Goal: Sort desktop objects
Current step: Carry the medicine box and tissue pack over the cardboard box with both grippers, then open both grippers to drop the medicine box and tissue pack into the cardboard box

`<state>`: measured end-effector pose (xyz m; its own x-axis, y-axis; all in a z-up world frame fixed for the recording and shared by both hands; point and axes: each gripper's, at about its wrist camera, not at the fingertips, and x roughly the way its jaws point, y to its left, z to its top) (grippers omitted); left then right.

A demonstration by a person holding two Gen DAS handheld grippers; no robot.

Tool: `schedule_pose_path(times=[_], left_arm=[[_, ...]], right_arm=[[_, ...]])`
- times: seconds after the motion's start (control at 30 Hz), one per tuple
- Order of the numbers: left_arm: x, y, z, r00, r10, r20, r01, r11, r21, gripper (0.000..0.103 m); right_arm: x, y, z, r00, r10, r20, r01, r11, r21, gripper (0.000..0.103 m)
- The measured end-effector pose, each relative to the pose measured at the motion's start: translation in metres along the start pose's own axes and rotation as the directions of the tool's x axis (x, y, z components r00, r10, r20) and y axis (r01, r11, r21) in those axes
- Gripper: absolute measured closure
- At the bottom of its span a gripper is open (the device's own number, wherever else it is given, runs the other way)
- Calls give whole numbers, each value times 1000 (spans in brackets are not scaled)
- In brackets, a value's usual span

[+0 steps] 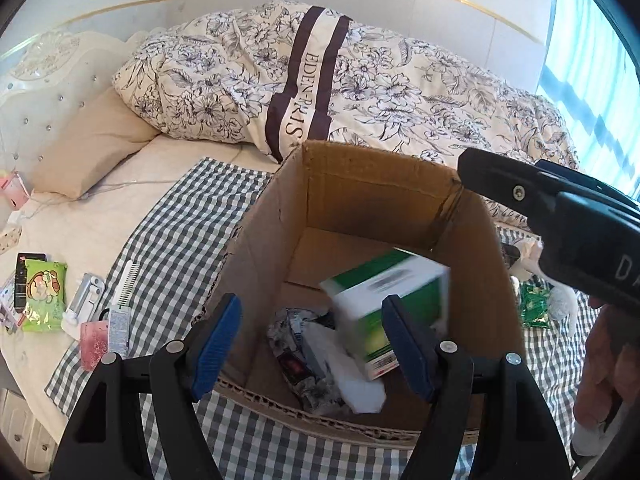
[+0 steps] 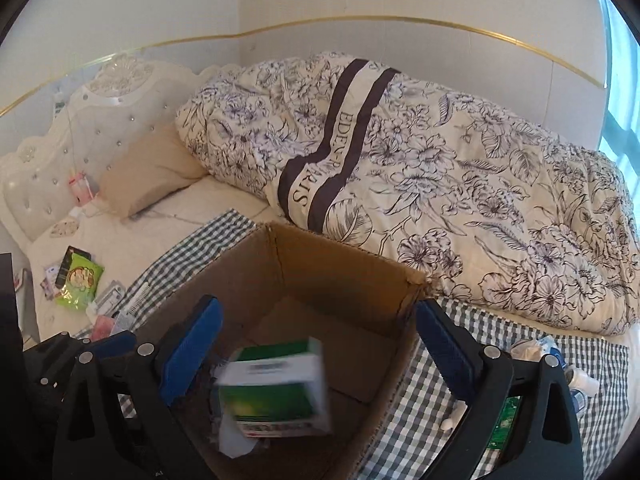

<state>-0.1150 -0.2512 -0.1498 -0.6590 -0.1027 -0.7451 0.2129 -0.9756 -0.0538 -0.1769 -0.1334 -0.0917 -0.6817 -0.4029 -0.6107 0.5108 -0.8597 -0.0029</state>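
Observation:
An open cardboard box (image 1: 360, 184) (image 2: 340, 276) stands on a grey checked cloth (image 1: 180, 232) on the bed. A green and white carton (image 1: 380, 284) (image 2: 276, 388) shows blurred inside the box, tilted, with no finger touching it. Under it lie a floral pouch (image 1: 296, 344) and something white (image 1: 352, 376). My left gripper (image 1: 312, 332) hangs open over the box's near edge. My right gripper (image 2: 320, 344) is open above the box, directly over the carton. In the left wrist view the right gripper's black body (image 1: 560, 216) reaches in from the right.
Left of the box lie a green snack packet (image 1: 44, 296), a white comb (image 1: 128, 280), a pink item (image 1: 94, 344) and a small tube (image 1: 118, 330). A green packet (image 1: 534, 310) and white things lie on the right. A floral quilt (image 2: 440, 168) is heaped behind. A hand (image 1: 600, 380) holds the right gripper.

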Motion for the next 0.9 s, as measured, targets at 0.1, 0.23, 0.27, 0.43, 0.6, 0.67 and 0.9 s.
schedule_pose_path(times=[0.1, 0.23, 0.27, 0.43, 0.6, 0.67, 0.9], left_arm=[[-12, -5, 2, 1000, -3, 18, 3, 1000, 3, 28], [-29, -16, 5, 999, -11, 43, 10, 1000, 12, 28], [-35, -20, 5, 999, -13, 51, 12, 1000, 16, 28], [-61, -34, 7, 996, -22, 86, 20, 999, 34, 28], [-88, -48, 7, 992, -31, 125, 25, 999, 48, 28], [-99, -53, 7, 989, -35, 140, 28, 998, 52, 28], [-137, -68, 2, 979, -58, 197, 48, 998, 51, 28]], right_arm=[[-14, -3, 2, 1000, -8, 19, 8, 1000, 4, 5], [-38, -9, 4, 999, -21, 48, 21, 1000, 10, 5], [-44, -11, 4, 998, -23, 56, 23, 1000, 13, 5], [-77, -19, 6, 995, -40, 96, 38, 999, 23, 5], [-112, -26, 6, 989, -54, 137, 50, 998, 32, 5], [-126, -29, 5, 986, -60, 154, 55, 998, 36, 5], [-179, -41, 1, 972, -88, 218, 80, 996, 49, 5]])
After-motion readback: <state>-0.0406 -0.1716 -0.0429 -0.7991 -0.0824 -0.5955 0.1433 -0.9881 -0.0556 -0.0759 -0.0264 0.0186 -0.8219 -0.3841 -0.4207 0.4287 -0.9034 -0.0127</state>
